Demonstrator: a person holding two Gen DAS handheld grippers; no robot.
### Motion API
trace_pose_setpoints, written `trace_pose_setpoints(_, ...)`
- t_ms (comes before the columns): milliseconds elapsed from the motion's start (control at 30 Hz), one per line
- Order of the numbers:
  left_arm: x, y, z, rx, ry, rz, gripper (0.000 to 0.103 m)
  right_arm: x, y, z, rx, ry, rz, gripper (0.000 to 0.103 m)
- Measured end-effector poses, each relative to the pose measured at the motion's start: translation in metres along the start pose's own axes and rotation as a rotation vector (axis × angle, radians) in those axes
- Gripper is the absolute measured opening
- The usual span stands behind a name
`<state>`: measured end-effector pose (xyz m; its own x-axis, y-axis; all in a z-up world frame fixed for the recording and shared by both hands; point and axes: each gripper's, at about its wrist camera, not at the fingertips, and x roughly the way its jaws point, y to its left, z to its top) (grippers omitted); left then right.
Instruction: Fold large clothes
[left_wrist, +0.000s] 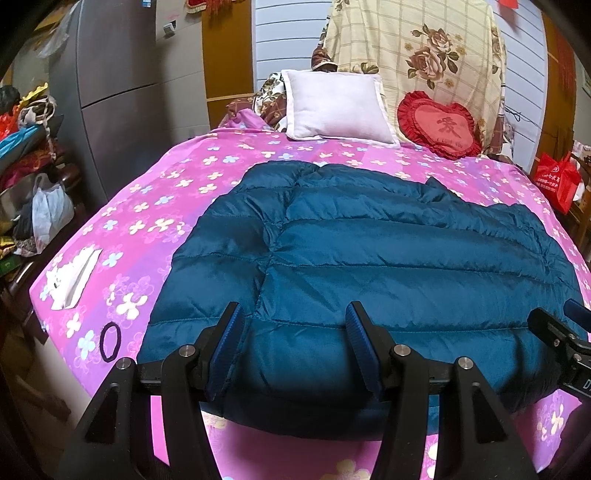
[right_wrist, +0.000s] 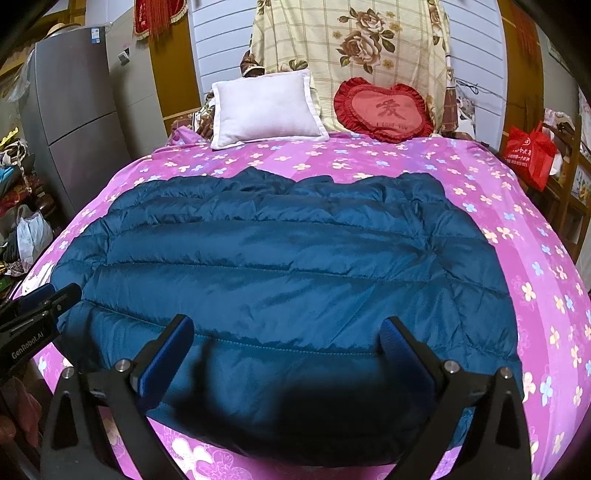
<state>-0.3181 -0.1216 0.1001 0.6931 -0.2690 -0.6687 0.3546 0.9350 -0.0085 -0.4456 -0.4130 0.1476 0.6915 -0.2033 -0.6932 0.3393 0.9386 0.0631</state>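
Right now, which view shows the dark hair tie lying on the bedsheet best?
The left wrist view: the hair tie lies in plain sight on the pink bedsheet, left of the blue jacket. The right wrist view does not show it.

Bkgd items: white pillow (left_wrist: 338, 105) beside red heart cushion (left_wrist: 439, 123) at bed head; hair tie (left_wrist: 110, 344) on pink floral sheet (left_wrist: 147, 206); red bag (left_wrist: 557, 181) at right.

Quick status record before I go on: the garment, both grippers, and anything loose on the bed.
garment: blue quilted jacket, spread flat on the pink floral bedsheet
left gripper: open, above the jacket's near edge, holding nothing
right gripper: open, above the near edge, holding nothing
loose items: dark hair tie and white tissue pack left of the jacket
head of bed: white pillow, red heart cushion
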Motion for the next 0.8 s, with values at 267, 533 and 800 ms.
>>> trace_pose_setpoints(267,-0.002,-0.004,0.001,0.012,-0.008,0.008,0.039,0.0,0.0,0.001,0.003,-0.004,0.003,0.103)
trace_pose_setpoints(533,-0.003,-0.008,0.002,0.026,-0.017,0.018,0.039,0.001,0.001,0.001,0.002,-0.004,0.005,0.103)
trace_pose_setpoints(800,-0.006,-0.016,0.004,0.049,-0.033,0.012,0.039,0.001,0.0,0.002,0.002,-0.006,0.004,0.103)
